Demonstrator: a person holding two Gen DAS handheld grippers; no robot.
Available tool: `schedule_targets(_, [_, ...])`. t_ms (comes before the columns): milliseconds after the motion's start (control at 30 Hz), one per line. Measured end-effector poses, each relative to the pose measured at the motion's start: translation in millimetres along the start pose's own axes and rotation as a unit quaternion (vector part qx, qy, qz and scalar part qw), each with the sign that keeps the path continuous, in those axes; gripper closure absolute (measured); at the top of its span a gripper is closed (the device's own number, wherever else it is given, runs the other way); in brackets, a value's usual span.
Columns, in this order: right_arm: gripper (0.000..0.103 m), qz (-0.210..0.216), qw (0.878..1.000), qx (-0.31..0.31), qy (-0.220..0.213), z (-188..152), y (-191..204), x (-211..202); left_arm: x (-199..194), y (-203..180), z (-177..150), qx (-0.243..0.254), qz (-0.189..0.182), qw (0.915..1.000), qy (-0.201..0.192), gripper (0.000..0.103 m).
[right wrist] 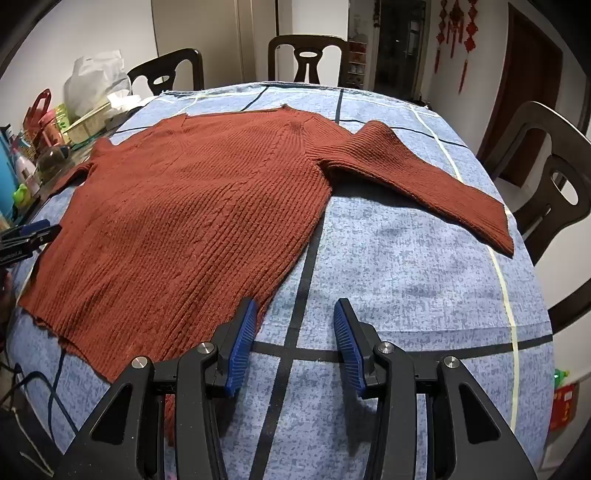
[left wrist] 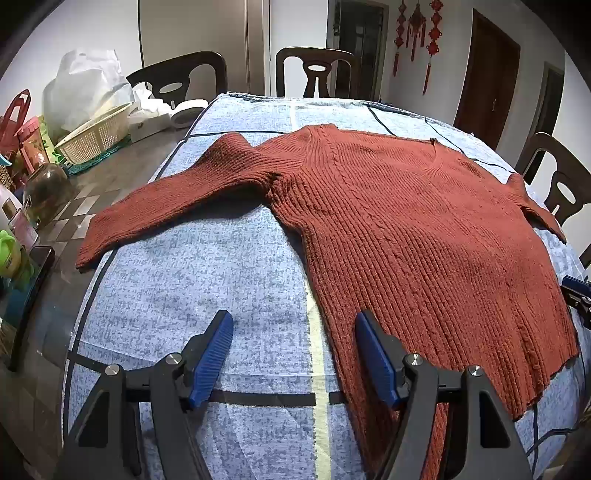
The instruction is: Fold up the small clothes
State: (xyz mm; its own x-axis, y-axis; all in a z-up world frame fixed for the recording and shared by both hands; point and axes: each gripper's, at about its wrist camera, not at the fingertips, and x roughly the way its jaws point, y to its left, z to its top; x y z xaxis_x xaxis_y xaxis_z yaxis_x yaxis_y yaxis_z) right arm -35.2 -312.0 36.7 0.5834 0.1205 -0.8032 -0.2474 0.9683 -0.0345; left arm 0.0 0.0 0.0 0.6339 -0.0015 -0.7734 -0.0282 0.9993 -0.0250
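Rust ribbed sweater (left wrist: 424,229), flat, sleeves spread

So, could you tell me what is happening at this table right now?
A person holding a two-finger gripper in each hand is about to fold a rust-red knit sweater. It lies spread flat on a blue patterned cloth, both sleeves out. The left gripper and right gripper hover open at the hem's two corners, gripping nothing. No fold has been made yet.

The sweater (left wrist: 417,229) is rusty red with ribbed lines. The cloth (left wrist: 207,280) under it is speckled blue with dark and pale stripes. The chairs (left wrist: 317,70) are dark brown. Red ornaments (left wrist: 417,33) hang on the white wall.
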Motion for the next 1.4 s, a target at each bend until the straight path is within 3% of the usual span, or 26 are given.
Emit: schedule_targets(1400, [0.058,-0.002,1.0,0.0,-0.001,-2.3,3.0,0.8,-2.1,-1.1,-1.5,0.002,0.002,1.0,-0.004,0.032])
